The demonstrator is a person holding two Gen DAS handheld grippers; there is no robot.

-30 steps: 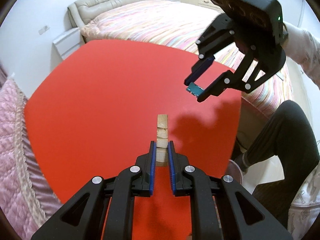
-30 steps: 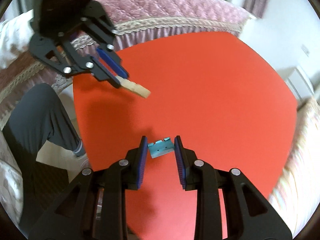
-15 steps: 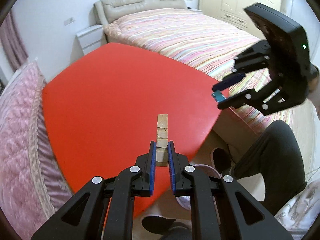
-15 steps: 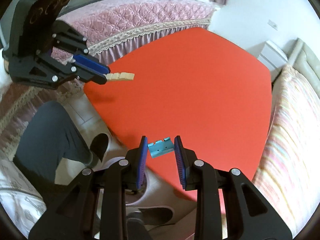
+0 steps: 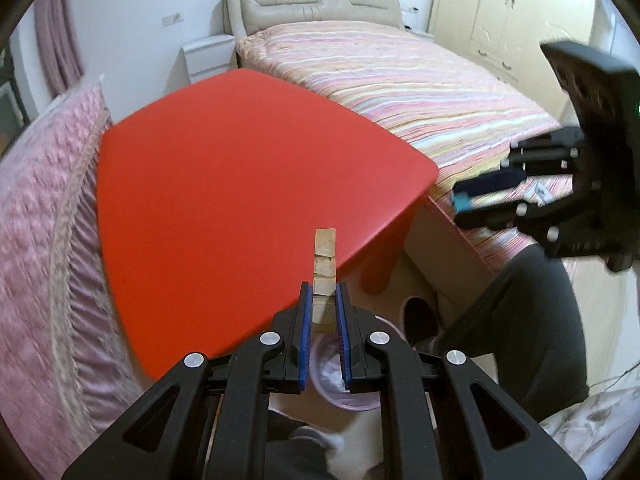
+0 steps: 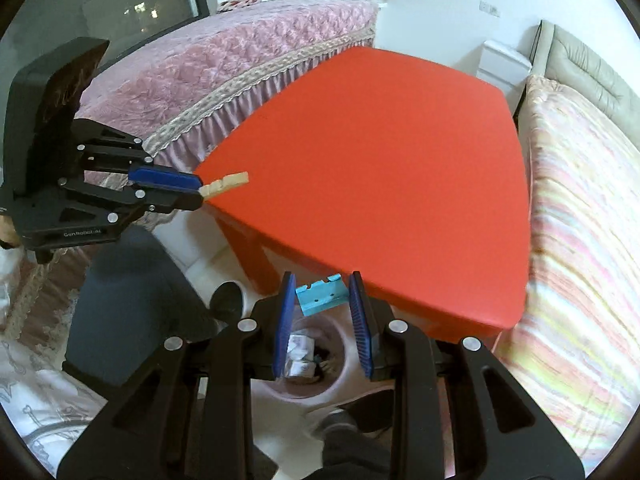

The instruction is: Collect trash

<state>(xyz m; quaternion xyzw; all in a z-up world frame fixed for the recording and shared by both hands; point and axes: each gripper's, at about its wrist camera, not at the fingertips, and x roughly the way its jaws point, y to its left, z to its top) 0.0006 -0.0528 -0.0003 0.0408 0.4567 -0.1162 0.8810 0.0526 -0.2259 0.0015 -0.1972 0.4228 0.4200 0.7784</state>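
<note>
Since both scraps are light and rigid, end grips suffice: the left tool pinches the pale wooden clothespin at lower centre, the right tool clamps the small turquoise plastic bracket above the pink waste bin.

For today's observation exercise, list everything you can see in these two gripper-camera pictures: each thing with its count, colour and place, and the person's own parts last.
Table: one, red, between the two beds.
Wooden clothespin: one, pale wood, clamped in the left gripper.
Blue plastic piece: one, turquoise, held between the right gripper's pads.
Bin: one, pale pink, on the floor below the grippers, with crumpled trash inside.
Striped bed: one, pink and yellow stripes, beige headboard.
Quilted cover: one, pink with a lace trim, beside the table.
Nightstand: one, white, by the wall.
Wardrobe: one, cream, behind the striped bed.
Left gripper: black, blue pads, shut.
Right gripper: black, blue pads, gripping.
Leg: dark trousers, beside the table.
</note>
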